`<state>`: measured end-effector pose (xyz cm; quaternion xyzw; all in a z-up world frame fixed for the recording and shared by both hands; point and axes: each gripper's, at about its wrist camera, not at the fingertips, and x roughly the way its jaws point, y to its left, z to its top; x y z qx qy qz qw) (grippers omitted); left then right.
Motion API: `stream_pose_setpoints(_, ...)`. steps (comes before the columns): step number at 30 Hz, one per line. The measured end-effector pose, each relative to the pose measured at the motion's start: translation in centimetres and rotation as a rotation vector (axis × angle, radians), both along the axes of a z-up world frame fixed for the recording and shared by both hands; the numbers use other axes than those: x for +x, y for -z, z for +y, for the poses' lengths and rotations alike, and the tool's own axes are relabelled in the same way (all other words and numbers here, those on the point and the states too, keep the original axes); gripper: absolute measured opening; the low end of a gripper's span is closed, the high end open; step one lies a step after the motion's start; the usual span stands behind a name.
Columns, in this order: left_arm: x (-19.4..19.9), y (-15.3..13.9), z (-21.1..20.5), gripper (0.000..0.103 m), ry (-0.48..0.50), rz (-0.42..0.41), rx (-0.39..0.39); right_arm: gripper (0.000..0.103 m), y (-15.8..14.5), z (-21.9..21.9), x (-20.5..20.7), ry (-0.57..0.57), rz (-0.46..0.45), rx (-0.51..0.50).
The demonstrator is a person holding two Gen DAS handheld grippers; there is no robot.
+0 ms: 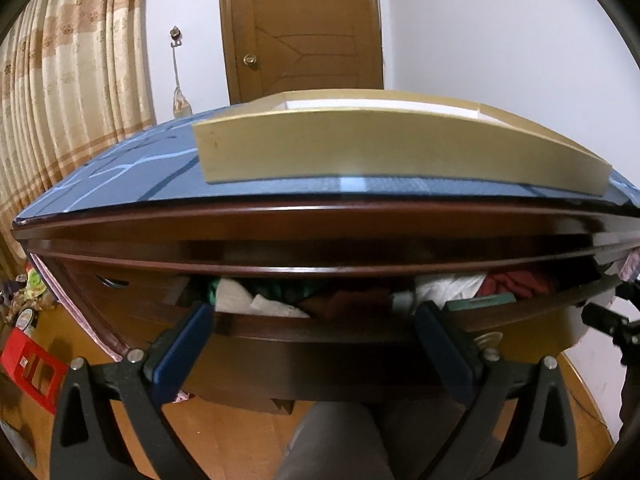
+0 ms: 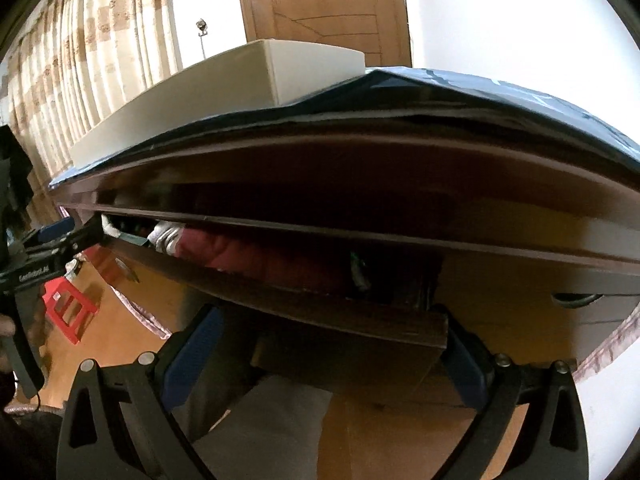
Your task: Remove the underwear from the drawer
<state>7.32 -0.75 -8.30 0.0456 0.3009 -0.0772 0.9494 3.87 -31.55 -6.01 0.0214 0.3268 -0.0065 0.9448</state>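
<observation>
Dark wooden dresser (image 1: 120, 300) across the middle of both views, blue patterned cloth (image 1: 120, 168) on top, a pale shallow tray (image 1: 360, 148) on that. Top drawer (image 1: 320, 328) pulled partly out across the centre of the left view, its front edge between the blue pads.

Inside, a jumble of clothes: white fabric (image 1: 256, 300) centre-left, more white (image 1: 448, 284) and a red garment (image 1: 516, 282) centre-right; in the right view a pink-red piece (image 2: 240, 254) left of centre. Which of these is the underwear: cannot tell.

Left gripper (image 1: 316, 330) spread wide at the drawer lip, pinching nothing. Right gripper (image 2: 332, 338) likewise spread, straddling the drawer's corner, empty.

Probably best: more drawer opening first, since the gap looks narrow; then one tong in over the lip, tips down onto a single loose fold, a firm pinch, a straight lift clear of the dresser edge. Risk of dragging neighbouring garments along.
</observation>
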Motion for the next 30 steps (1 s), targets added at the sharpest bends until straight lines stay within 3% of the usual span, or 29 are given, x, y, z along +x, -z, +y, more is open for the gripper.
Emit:
stream_pose_setpoints(16,0.4,-1.0,1.2,0.102,0.026,-0.004,-0.008,0.102,-0.1,0.6,-0.6,-0.005,0.063,-0.030)
stream_pose_setpoints(25,1.8,-0.3,1.0,0.103,0.021,0.046,0.032,0.102,0.0,0.6,-1.2,-0.005,0.044,-0.021)
stream_pose_setpoints(30,2.4,0.5,0.8,0.103,0.027,0.086,0.031,0.102,0.1,1.2,-1.4,-0.024,0.072,-0.070)
